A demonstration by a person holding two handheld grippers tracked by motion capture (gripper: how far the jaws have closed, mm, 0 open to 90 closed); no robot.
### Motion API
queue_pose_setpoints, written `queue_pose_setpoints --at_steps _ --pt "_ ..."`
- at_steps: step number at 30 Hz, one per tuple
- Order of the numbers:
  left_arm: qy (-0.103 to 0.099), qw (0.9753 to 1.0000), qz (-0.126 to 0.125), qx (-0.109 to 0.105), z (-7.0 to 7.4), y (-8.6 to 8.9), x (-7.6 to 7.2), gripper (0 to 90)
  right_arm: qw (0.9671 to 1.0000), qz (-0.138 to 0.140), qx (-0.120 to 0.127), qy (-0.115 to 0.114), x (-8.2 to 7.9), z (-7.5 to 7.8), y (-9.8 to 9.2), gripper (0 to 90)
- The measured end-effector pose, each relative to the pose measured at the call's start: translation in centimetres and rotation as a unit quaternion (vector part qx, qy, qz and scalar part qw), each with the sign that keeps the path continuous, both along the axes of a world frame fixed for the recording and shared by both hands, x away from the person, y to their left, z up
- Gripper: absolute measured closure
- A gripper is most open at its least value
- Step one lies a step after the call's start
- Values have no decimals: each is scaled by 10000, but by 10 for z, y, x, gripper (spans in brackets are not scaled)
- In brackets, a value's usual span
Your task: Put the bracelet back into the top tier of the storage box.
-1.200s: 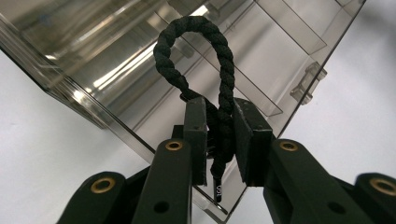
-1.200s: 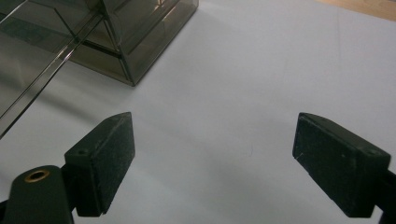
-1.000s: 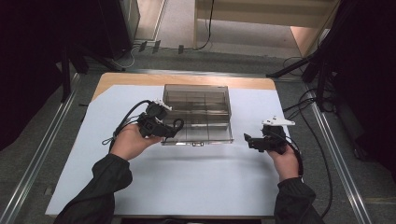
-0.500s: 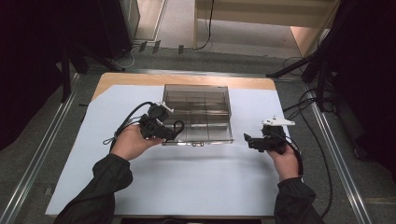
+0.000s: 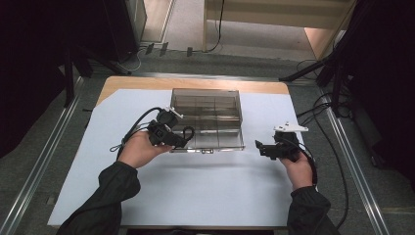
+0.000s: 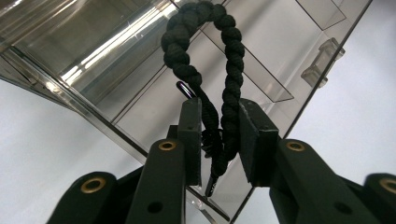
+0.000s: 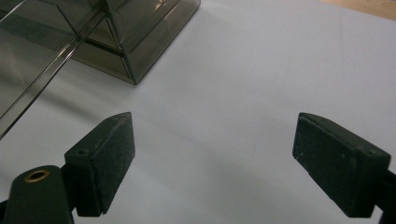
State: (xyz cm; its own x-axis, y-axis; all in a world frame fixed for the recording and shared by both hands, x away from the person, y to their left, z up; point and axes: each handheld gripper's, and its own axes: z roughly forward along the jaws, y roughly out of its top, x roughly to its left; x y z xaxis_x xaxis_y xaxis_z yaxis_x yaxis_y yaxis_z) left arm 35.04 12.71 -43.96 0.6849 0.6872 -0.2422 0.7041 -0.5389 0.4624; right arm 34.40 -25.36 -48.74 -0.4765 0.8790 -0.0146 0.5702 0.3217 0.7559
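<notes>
A smoky clear plastic organizer box [image 5: 208, 117] with inner dividers lies open on the white sheet, its lid [image 5: 215, 142] folded toward me. My left gripper [image 5: 182, 141] is shut on a black braided cord loop [image 6: 205, 56], which hangs over the box's lid; in the high view the loop [image 5: 188, 133] shows at the lid's left part. The jaws pinch both strands of the cord near its ends. My right gripper [image 5: 259, 148] is held to the right of the box, open, with nothing between its fingers [image 7: 105, 158]. The box corner [image 7: 135, 60] lies ahead of it to the left.
A white sheet [image 5: 195, 196] covers most of the wooden table [image 5: 147, 82]. Cables [image 5: 137, 128] trail from both grippers. Metal rails [image 5: 44, 161] run along both sides of the table, and dark stands and cables lie at the right.
My left gripper has moved slightly right and toward the box's front with the cord. The right gripper has stayed in place.
</notes>
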Motion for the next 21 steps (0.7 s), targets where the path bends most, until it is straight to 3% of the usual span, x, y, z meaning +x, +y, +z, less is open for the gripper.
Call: queue_pose_setpoints --at_steps 21 --pt "-108 9999 74 -57 9 -1 -3 546 10000 -10 15 -10 0 0 0 140"
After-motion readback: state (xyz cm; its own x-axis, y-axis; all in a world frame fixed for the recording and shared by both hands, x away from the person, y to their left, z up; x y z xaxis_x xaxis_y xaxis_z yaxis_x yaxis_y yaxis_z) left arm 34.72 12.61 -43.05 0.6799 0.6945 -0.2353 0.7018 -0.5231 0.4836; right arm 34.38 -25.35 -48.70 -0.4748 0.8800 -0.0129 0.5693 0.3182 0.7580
